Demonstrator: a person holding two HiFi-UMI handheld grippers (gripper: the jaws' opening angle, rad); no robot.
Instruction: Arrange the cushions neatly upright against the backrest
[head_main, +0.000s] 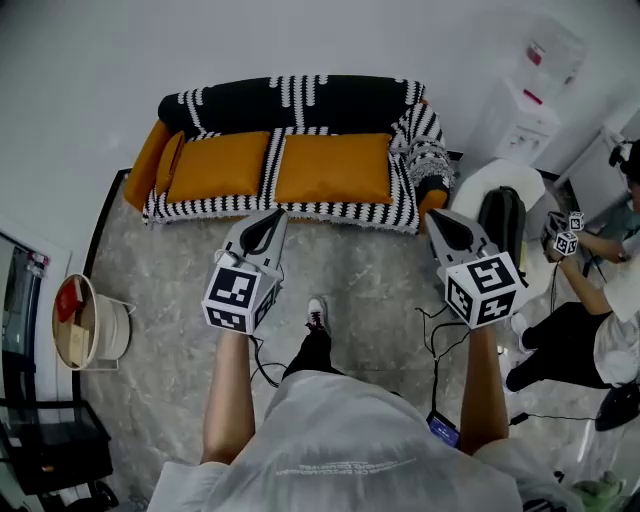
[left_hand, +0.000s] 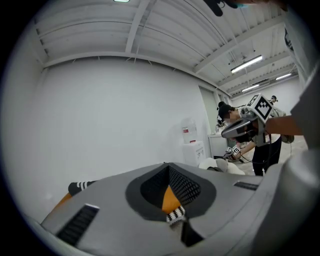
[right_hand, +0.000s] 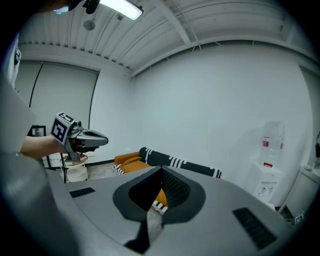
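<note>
Closed jaws, cushions (head_main: 333, 167) whole only from overhead

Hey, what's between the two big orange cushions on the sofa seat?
A strip of the striped blanket, running front to back between the left cushion and the right cushion. The head view shows it.

Head view's right edge cuts off the other person (head_main: 565, 335).

Bright, even light from ceiling tubes (right_hand: 120, 7); heavy fisheye w/ dark corners, close-up parts soft.
</note>
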